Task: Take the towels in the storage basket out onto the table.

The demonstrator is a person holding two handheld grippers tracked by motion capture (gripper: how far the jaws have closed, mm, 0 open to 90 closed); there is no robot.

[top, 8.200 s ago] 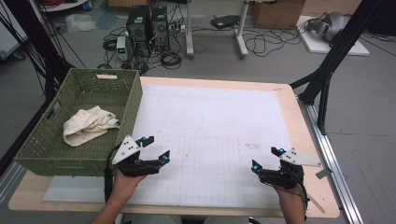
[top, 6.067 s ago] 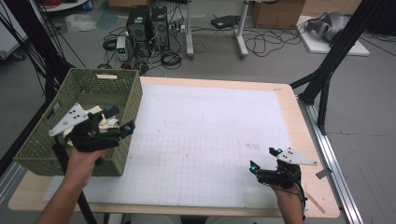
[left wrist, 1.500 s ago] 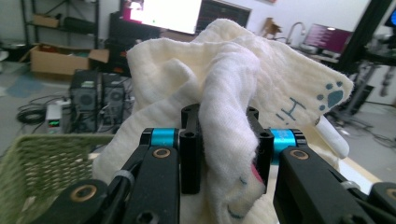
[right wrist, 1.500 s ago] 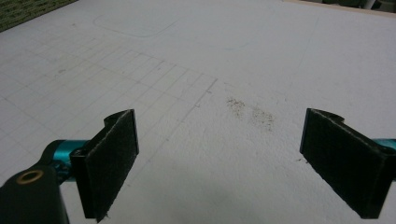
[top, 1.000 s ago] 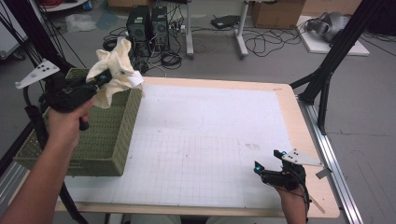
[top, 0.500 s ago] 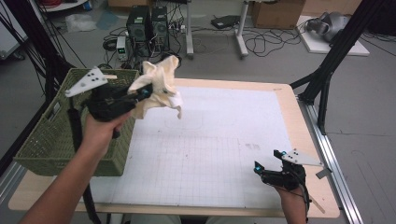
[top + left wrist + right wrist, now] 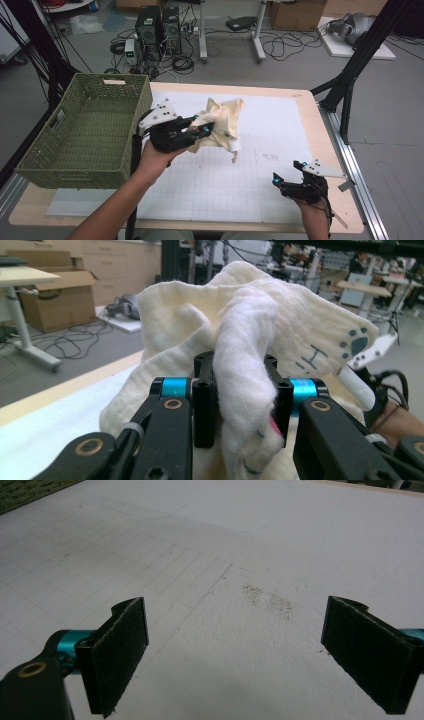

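Cream cloth [image 7: 222, 125], pinched in our left gripper [image 7: 199, 126], has moved from the basket [image 7: 85, 130] to frame centre; our right gripper [image 7: 278, 179] stays spread, white mat [image 7: 225, 185] free around it.

The cloth [image 7: 240, 335] is soft cream woven fabric, matt and crinkled, with small printed paw marks near one edge. The left gripper [image 7: 240, 400] has matt black plastic jaws with glossy blue metal collars and brass-coloured screws. The right gripper [image 7: 250, 655] carries rough, felt-like black pads. The basket [image 7: 75, 145] looks like woven green plastic, though it may be wicker. The table [image 7: 300, 100] shows pale wood at its edges, under a matt white gridded mat [image 7: 210, 190], faintly scuffed.
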